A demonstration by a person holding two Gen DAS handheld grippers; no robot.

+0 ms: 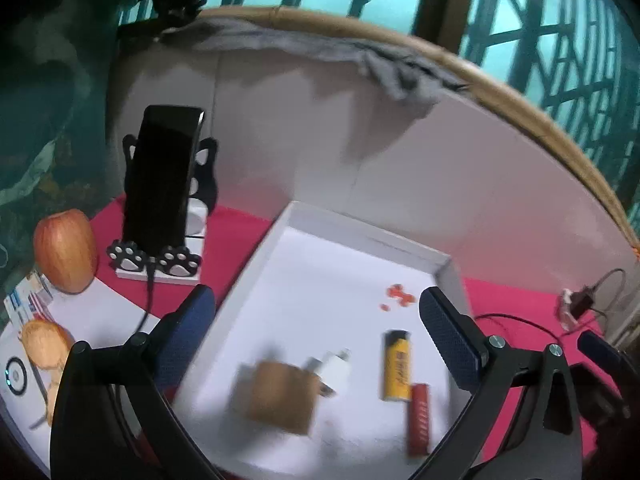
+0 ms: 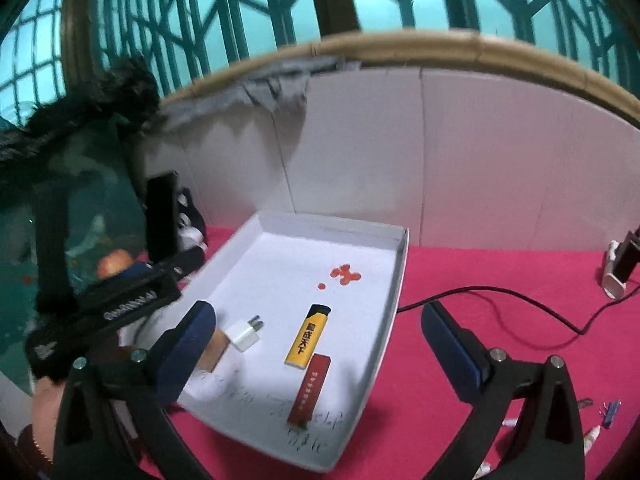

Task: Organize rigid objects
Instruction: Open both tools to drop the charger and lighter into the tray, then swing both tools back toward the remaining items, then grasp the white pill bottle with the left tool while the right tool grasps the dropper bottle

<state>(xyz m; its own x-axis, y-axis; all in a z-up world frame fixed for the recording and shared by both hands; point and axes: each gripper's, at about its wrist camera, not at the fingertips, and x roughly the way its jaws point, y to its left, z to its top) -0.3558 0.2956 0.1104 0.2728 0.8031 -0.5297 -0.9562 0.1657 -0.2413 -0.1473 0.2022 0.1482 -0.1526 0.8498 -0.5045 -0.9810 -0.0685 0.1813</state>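
Currently both claws gape wide, holding nothing: left gripper (image 1: 316, 320) and right gripper (image 2: 318, 334) hover over white tray (image 2: 394, 276); yellow lighter (image 2: 307, 334), red stick (image 2: 310, 388), charger plug (image 2: 243, 334), brown block (image 1: 276, 396) lie inside

Brown block (image 1: 276, 396) motion-blurred; right tool's finger (image 2: 188, 350) hides part.

A white tray (image 2: 394, 276) sits on the red cloth. Inside lie a yellow lighter (image 2: 307, 334), a flat red stick (image 2: 310, 388) touching it, a white plug (image 2: 244, 334), and a brown block (image 1: 278, 396) (blurry, maybe wood).
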